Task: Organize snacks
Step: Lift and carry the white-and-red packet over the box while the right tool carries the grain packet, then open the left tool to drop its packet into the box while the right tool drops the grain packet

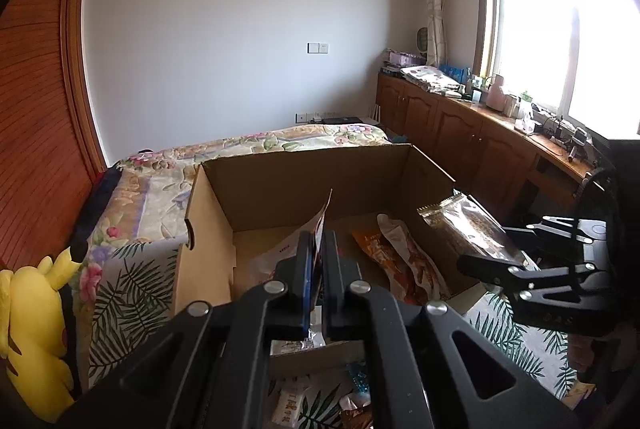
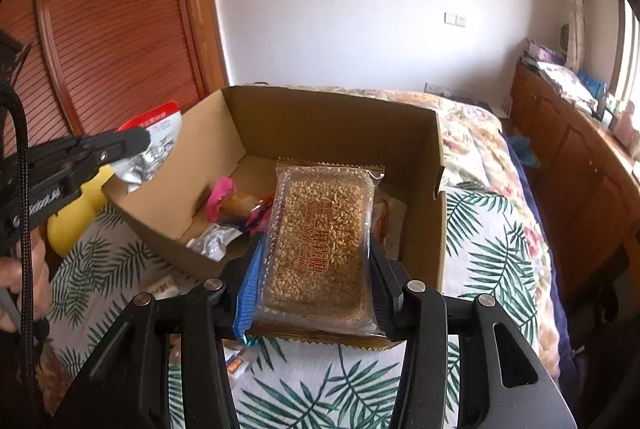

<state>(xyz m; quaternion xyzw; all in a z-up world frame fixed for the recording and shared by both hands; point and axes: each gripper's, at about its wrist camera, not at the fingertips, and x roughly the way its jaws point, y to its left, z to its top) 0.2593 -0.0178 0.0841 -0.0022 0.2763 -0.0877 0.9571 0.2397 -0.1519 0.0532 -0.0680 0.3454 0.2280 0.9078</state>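
An open cardboard box stands on the bed. My left gripper is shut on a thin red-and-silver snack packet, held edge-on over the box's near side; it also shows in the right wrist view, at the box's left wall. My right gripper is shut on a clear sesame soft candy pack above the box's near right part; the pack also shows in the left wrist view. Several snack packets lie inside the box.
A leaf-print bedspread covers the bed, with loose snack packets on it in front of the box. A yellow plush toy sits at the left. Wooden cabinets run under the window at right; a wooden wardrobe stands left.
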